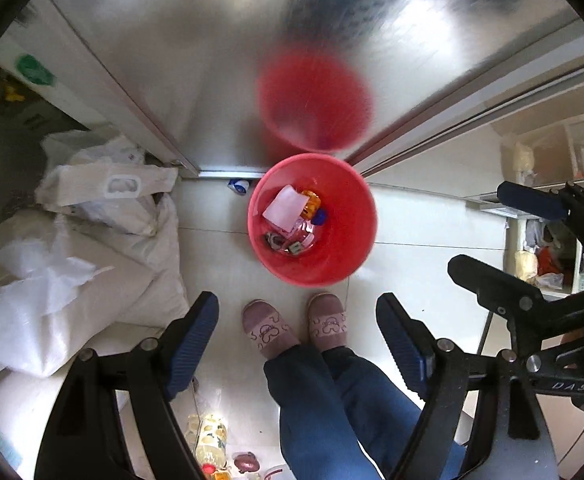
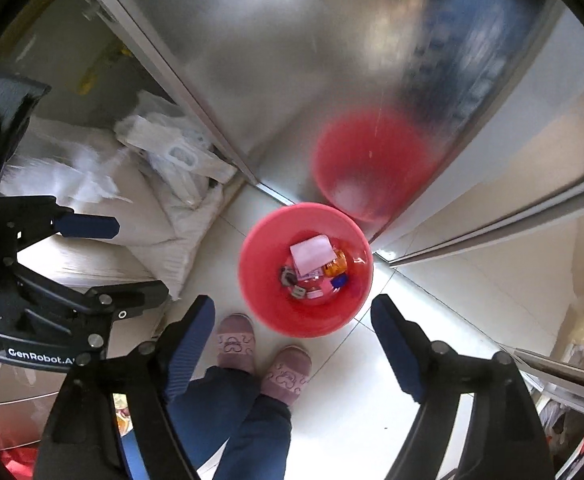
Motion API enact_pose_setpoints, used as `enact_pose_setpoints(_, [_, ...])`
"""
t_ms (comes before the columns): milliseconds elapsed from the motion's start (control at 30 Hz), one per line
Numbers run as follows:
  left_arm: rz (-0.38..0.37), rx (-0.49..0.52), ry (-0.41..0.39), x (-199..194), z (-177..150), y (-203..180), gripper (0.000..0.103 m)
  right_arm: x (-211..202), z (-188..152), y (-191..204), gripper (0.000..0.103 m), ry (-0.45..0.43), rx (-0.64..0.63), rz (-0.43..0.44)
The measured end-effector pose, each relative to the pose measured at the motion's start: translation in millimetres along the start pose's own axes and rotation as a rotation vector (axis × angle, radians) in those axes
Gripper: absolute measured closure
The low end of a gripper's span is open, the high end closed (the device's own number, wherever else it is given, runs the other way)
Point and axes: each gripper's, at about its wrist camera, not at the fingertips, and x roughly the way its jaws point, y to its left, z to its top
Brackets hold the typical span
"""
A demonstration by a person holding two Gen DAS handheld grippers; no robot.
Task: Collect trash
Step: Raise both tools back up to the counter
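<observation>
A red trash bin [image 1: 343,248] stands on the white tiled floor against a steel panel; it also shows in the right wrist view [image 2: 264,264]. Inside lie a white paper [image 1: 286,206], an orange wrapper [image 1: 311,205], a blue cap [image 1: 320,217] and other small scraps. My left gripper [image 1: 296,320] is open and empty, high above the floor, nearer me than the bin. My right gripper [image 2: 292,322] is open and empty, also above the bin's near side. Each gripper shows in the other's view: the right one [image 1: 503,232], the left one [image 2: 104,256].
The person's feet in pink slippers [image 1: 292,326] stand just before the bin. White sacks and bags [image 1: 92,240] pile at the left. A small blue and white item [image 1: 239,185] lies behind the bin. Packaged items [image 1: 212,436] lie low in the left wrist view. Shelves [image 1: 547,256] stand right.
</observation>
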Motion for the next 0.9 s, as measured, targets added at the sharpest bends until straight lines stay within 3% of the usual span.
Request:
enact_pose_setpoints(200, [0.027,-0.003,-0.036,-92.9,-18.8,-21.8,0.024,-80.1,-1.2,13.2,0.019,-0.002,0.006,0.001])
enact_pose_setpoints(333, [0.024,-0.002,-0.073,-152.5,-29.7,-32.8,0.024,-134.8,-0.6,24.9,0.007,-0.030,0.012,-0.014])
enact_pose_setpoints(433, [0.021,-0.014,-0.125,-191.0,-36.5,-37.0,0.024,-173.1,1.2,31.7,0.005,-0.060,0.018,-0.030])
enact_pose_setpoints(633, [0.001,-0.080,-0.220,-248.1,-45.1,-46.3,0.024,-220.3,10.1,43.1,0.002,-0.113,-0.002,-0.036])
enact_pose_setpoints(900, [0.065,-0.086,-0.296,-293.6,-40.7,-58.6,0.024,-256.5,26.7,52.8,0.002,-0.202,-0.069,-0.027])
